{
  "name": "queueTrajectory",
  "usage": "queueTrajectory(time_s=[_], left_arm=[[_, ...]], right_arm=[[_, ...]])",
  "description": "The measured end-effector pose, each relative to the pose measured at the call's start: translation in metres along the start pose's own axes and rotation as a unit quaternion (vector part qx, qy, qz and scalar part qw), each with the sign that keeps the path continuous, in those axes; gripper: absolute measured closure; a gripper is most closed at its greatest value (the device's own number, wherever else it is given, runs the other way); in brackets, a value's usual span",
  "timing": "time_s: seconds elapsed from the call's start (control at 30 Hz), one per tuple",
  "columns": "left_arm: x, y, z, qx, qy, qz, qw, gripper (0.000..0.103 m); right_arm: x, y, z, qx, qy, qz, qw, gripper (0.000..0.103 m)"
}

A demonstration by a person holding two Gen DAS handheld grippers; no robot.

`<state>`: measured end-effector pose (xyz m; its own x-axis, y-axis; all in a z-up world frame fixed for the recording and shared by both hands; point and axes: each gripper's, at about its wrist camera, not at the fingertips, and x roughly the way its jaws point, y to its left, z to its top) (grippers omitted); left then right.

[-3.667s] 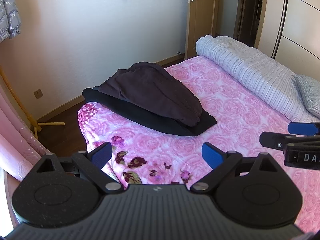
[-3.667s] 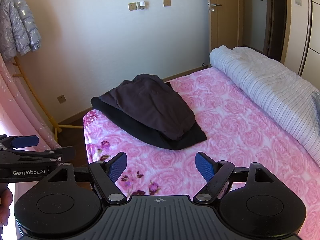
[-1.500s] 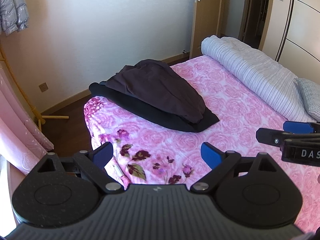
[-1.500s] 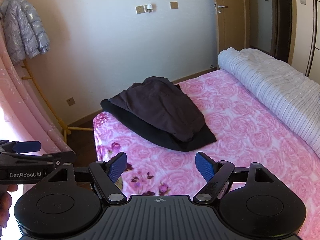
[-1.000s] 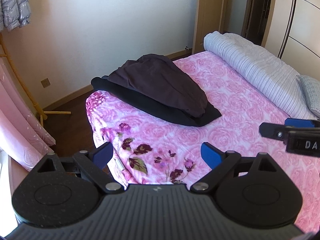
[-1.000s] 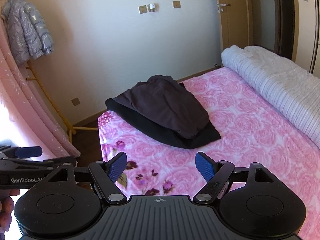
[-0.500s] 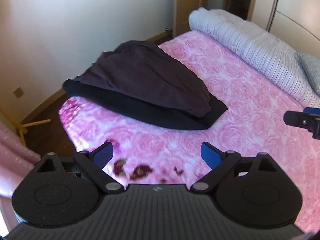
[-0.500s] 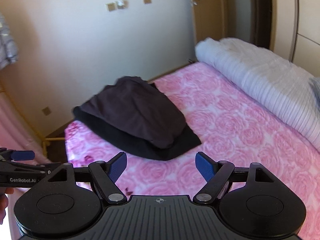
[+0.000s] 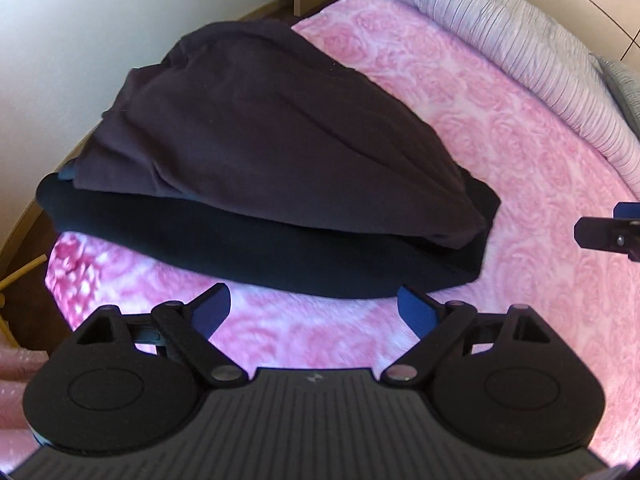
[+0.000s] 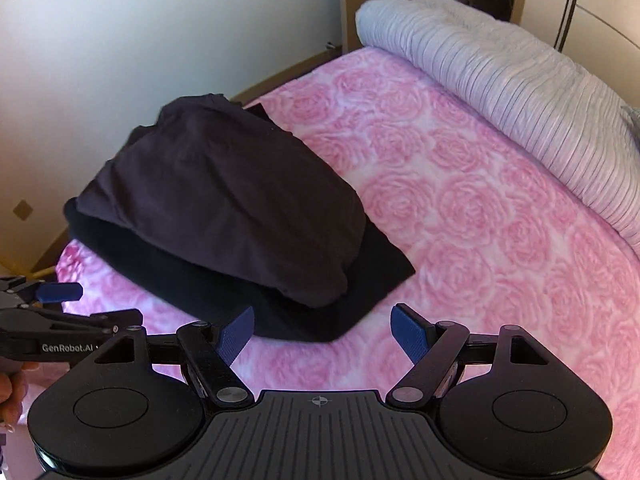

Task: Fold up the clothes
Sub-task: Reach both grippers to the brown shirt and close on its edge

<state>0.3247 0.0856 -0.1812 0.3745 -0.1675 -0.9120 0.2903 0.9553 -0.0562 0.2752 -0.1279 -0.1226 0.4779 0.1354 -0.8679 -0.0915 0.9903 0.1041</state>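
Note:
A rumpled dark brown garment [image 9: 264,132] [image 10: 224,200] lies heaped on a flat black garment [image 9: 224,248] [image 10: 188,280] near the corner of the pink rose-patterned bed [image 9: 500,152] [image 10: 460,200]. My left gripper [image 9: 316,312] hovers just short of the black garment's near edge, open, nothing between its blue pads. My right gripper [image 10: 322,332] is open too, empty, close to the pile's near right corner. In the right wrist view the left gripper's fingers [image 10: 60,292] show at the left edge; the right gripper's tip [image 9: 608,232] shows at the right edge of the left wrist view.
A rolled white striped duvet [image 9: 500,32] [image 10: 520,92] runs along the bed's far side. A grey pillow [image 9: 624,80] lies beyond it. White wall [image 10: 140,40] and wooden floor [image 9: 24,216] border the bed on the left. A hand [image 10: 10,392] holds the left gripper.
Both grippers have moved forward and down toward the clothes pile, which now fills much more of each view. Both stay open.

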Motion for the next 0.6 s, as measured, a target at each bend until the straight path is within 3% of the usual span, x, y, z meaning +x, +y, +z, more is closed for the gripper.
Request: queueTrajectory(time_s=[0.37,0.5,0.6], left_arm=[[0.042,0.019,0.028,0.028,0.022,-0.012,0.9993,0.015],[0.05,0.03,0.037,0.11,-0.02,0.0,0.9937,0.016],[0.06,0.046,0.043,0.215,-0.061,0.034,0.9741,0.019]], right_arm=[[0.054,0.022,0.034,-0.024,0.028,-0.013,0.999,0.024],[0.069,0.028,0.031,-0.052,0.034,-0.002,0.998,0.024],[0.085,0.035,0.025,-0.103,0.035,-0.001,0.994,0.025]])
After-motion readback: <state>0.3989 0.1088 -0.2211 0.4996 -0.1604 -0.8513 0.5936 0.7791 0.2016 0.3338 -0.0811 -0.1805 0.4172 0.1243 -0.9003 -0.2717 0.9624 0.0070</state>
